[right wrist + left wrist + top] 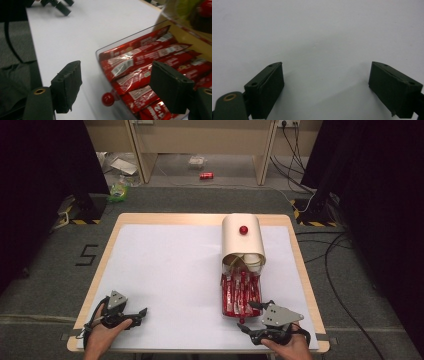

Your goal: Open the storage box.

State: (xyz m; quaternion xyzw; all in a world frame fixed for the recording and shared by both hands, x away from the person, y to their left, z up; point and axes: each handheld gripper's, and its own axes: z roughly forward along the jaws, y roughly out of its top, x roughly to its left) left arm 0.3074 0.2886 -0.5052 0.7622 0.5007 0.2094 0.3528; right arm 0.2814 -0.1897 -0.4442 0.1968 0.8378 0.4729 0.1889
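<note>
Right hand-held gripper (115, 87) open beside red knob (108, 99), clear tray (105, 50) (snack sticks inside)

Your right gripper view cuts the tray (140, 47) off at its right and bottom edges, and the beige lid (185, 15) blurs at the top corner. Print on the red packets (140, 62) is too small to read.

Even overhead light brightens the white table (165, 270); the room's sides are dark. Soft shadows, glossy packets (140, 65) glare, blurry near corners.
</note>
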